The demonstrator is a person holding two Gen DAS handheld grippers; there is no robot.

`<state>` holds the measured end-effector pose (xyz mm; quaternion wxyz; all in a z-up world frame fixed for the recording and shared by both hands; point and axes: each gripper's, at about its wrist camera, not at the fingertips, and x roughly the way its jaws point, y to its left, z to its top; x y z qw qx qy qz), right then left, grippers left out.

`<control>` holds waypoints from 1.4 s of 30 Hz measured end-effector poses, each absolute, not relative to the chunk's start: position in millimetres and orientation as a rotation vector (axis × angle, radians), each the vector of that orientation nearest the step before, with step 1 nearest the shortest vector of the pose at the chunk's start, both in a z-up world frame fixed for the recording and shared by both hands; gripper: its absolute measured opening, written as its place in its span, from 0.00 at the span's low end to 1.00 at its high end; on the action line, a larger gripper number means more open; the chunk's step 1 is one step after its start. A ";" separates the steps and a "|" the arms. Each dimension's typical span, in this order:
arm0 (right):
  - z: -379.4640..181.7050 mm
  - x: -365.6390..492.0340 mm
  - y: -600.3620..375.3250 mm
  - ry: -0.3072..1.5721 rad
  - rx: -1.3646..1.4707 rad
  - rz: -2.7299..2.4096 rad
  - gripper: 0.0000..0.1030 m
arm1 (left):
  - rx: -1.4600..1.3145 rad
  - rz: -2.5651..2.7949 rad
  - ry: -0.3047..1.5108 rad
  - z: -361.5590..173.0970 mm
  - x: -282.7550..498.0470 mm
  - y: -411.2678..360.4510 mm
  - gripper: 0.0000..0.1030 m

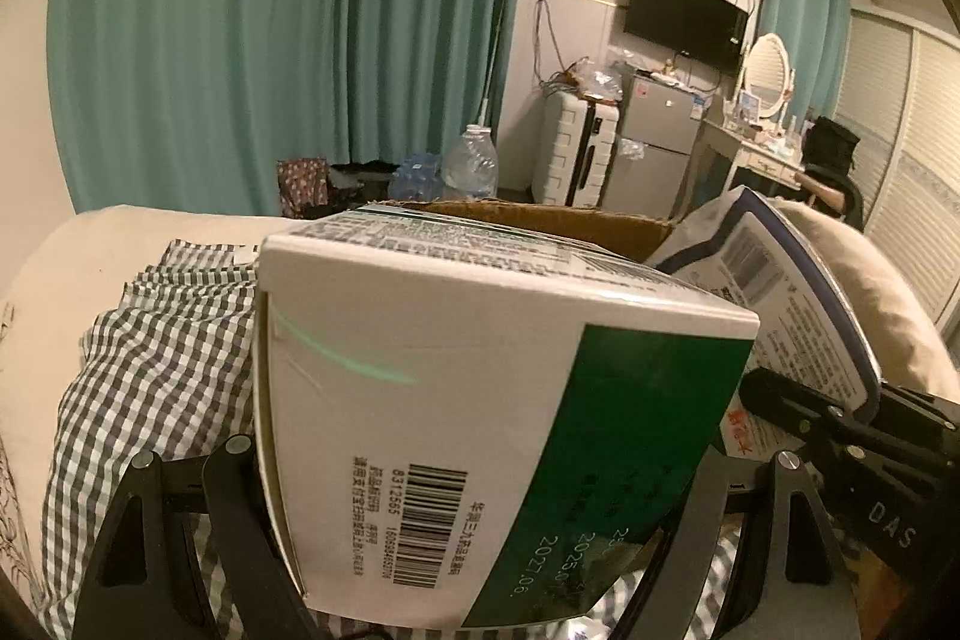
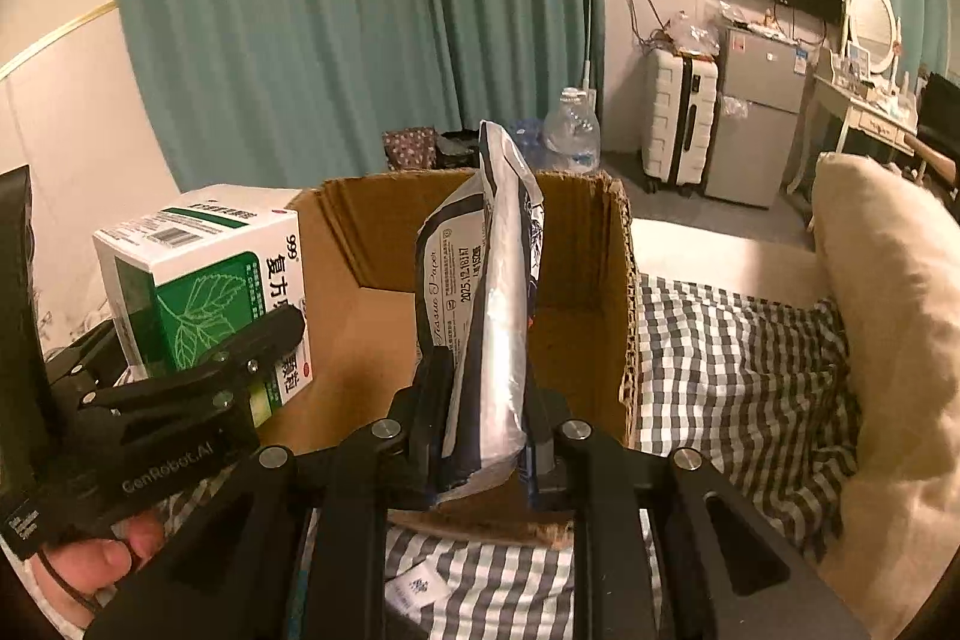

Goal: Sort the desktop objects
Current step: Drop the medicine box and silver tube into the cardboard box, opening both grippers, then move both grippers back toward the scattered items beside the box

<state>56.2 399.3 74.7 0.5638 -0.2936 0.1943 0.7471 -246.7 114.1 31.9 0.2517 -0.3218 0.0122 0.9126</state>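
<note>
both hands are loaded at once and both loads hang at the mouth of the open cardboard box (image 2: 576,292) sitting on the bed, so the sorting looks to be partway along, not finished. the left tool (image 1: 474,538) is clenched on a white and green medicine box (image 1: 480,400), barcode end toward its camera; from the right wrist view that same medicine box (image 2: 204,274) hangs at the carton's left wall, roughly level with the rim, with the left tool (image 2: 240,370) across its front face. the right tool (image 2: 480,448) is pinched on the lower end of a soft pack of tissue paper (image 2: 486,304), standing it upright on its narrow edge over the near side of the carton. the bit of carton floor i can see looks bare brown cardboard, though the tissue pack hides the middle of it, so i can't say whether anything is already inside. neither item has been let go, so as i judge it, what's left is lowering and releasing both. around the carton lie a grey checked cloth (image 2: 738,370) and a cream pillow (image 2: 888,316); whether more objects wait to be sorted, the views don't show.
</note>
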 end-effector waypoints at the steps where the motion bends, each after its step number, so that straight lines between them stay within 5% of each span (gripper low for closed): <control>1: 73.1 56.7 402.0 0.457 -0.690 1.756 0.20 | -0.870 2.502 0.056 30.8 -248.4 115.8 0.85; 5: 75.5 57.2 403.3 0.449 -0.652 1.756 0.47 | -0.840 2.555 0.074 32.4 -250.8 114.9 1.00; 28: 134.9 56.9 280.4 0.493 -0.530 1.750 0.47 | -0.819 2.796 -0.025 100.4 -140.3 79.8 1.00; 42: 133.6 50.5 210.1 0.458 -0.552 1.746 0.47 | -0.867 2.808 -0.032 82.9 -64.3 58.1 1.00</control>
